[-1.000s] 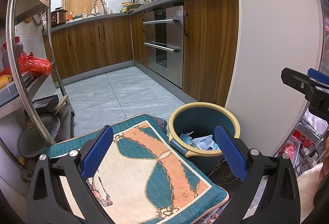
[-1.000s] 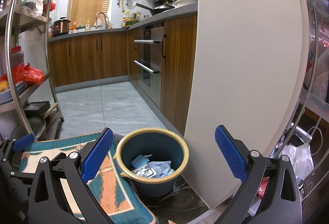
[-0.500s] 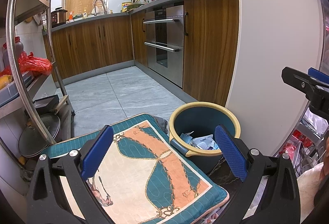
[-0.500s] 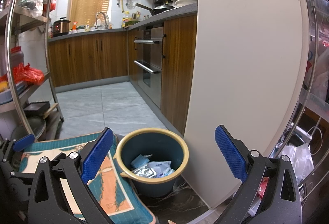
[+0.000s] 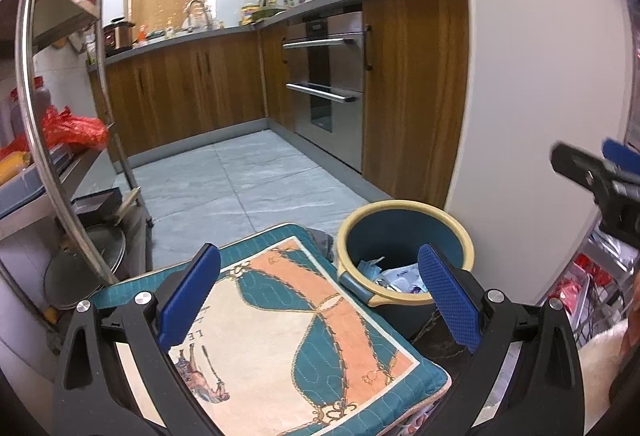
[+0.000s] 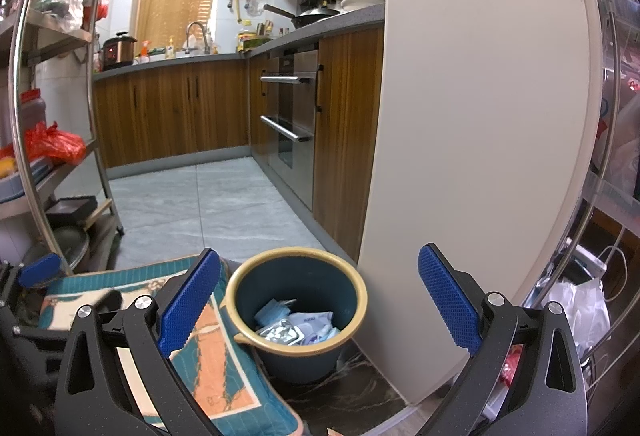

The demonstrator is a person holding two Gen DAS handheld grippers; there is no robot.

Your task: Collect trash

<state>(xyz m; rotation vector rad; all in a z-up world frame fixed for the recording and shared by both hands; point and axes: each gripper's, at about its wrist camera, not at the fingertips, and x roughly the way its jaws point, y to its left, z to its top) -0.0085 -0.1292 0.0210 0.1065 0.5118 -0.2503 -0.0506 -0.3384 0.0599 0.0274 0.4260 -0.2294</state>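
Note:
A blue bin with a yellow rim (image 5: pixel 400 212) (image 6: pixel 298 254) stands on the floor against a white wall. It holds crumpled trash (image 6: pixel 296 326), pale blue and white wrappers and a foil piece, also seen in the left wrist view (image 5: pixel 390 276). My left gripper (image 5: pixel 320 296) is open and empty, held above a patterned cushion (image 5: pixel 288 324) to the left of the bin. My right gripper (image 6: pixel 320 296) is open and empty, held above and in front of the bin. Its finger shows at the right edge of the left wrist view (image 5: pixel 588 172).
A metal rack (image 6: pixel 60 172) with red bags, a pot lid and boxes stands at the left. Wooden kitchen cabinets (image 6: pixel 172 112) and an oven (image 6: pixel 288 124) line the back and right. A wire shelf with bags (image 6: pixel 580 300) is at the far right. Grey floor tiles (image 6: pixel 212 204) lie beyond.
Both views have shifted only slightly. The right gripper's finger in the left wrist view looks blurred, as if moving a little. Both grippers stay open.

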